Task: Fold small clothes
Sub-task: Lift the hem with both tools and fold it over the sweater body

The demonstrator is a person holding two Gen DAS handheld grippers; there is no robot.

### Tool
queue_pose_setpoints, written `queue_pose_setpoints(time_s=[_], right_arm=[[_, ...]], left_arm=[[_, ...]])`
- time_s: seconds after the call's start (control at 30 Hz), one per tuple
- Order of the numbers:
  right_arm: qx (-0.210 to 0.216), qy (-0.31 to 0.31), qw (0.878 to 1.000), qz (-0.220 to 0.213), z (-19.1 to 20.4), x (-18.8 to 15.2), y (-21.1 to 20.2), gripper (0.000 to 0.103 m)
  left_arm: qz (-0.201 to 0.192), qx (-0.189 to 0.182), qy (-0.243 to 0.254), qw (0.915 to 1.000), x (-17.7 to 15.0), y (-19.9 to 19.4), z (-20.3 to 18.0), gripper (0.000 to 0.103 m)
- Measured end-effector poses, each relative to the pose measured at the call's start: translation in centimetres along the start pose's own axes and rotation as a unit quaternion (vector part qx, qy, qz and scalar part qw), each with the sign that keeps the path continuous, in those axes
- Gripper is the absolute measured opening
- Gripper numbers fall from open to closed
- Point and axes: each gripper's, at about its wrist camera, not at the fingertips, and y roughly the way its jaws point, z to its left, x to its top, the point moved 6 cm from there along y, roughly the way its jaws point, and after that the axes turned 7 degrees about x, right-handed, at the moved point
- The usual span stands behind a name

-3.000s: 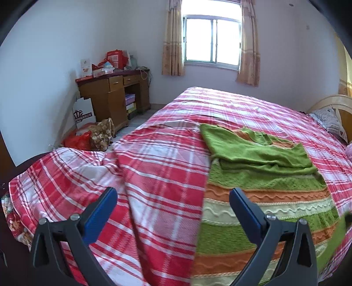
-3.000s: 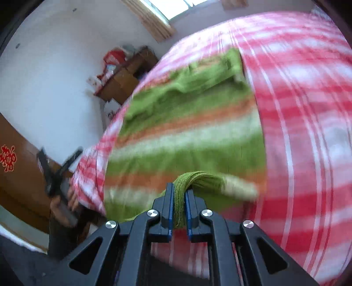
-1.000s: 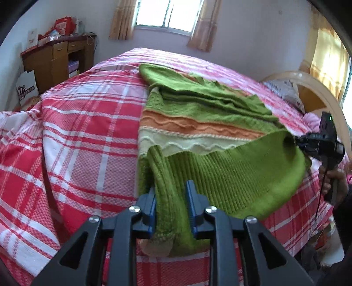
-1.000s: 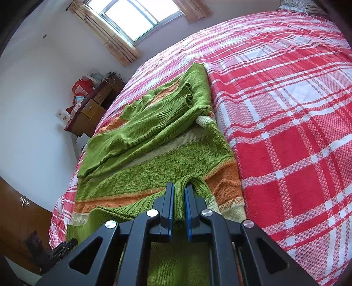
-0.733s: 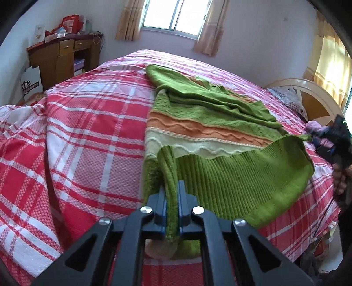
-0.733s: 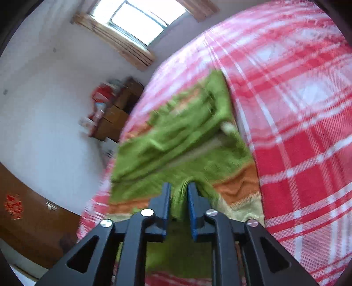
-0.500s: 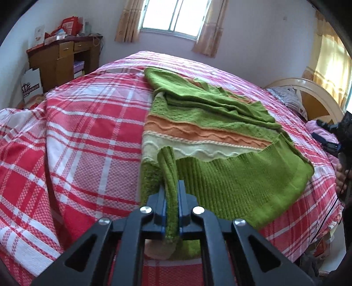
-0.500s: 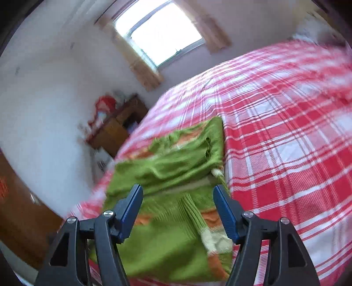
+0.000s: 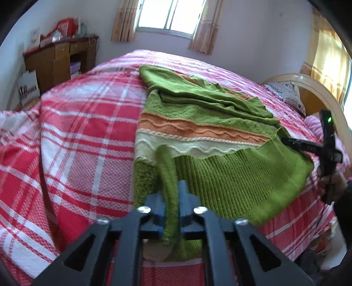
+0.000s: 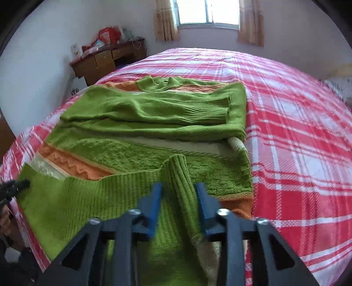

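A green knitted sweater (image 9: 220,180) with orange and cream stripes lies flat on the bed, sleeves folded across its upper part (image 10: 154,110). My left gripper (image 9: 171,198) is shut on a bunched fold of the hem at the sweater's near left corner. The right gripper (image 10: 178,193) straddles a ridge of the ribbed hem (image 10: 182,176) at the other corner. Its jaws are closing, and a gap still shows beside the left pad. The right gripper (image 9: 308,149) also shows in the left wrist view, in a hand at the far right.
The bed (image 9: 77,132) has a red, pink and white plaid cover. A wooden desk (image 9: 59,59) with clutter stands by the left wall under a curtained window (image 10: 206,13). A curved headboard (image 9: 319,92) and pillow (image 9: 283,92) are at the right.
The right gripper let go of the hem, opened wide, swung and rolled, and now has its jaws narrowing around a hem ridge. The left gripper stayed put, shut on the hem.
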Motion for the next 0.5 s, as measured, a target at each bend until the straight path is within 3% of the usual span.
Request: queue_pose_setpoints(time_s=[0.1,0.3,0.5], right_arm=[[-0.025,-0.005,1.0,-0.015,0.6,-0.5,-1.5,0.007],[-0.036,0.047,0.992,-0.114,0.6,0.0,-8.3,0.006],[-0.079,0.063,0.98,-0.171,0.4,1.9,-10.9,0.006]], left_arm=[[-0.016,0.006,0.004,0.9998,0.4,-0.7,-0.1,0.007],[-0.044,0.005,-0.018,0.9989,2.7,-2.5,0.8,0.007],[-0.076,0.043,-0.021,0.9959,6.5,-2.4,0.2,0.007]])
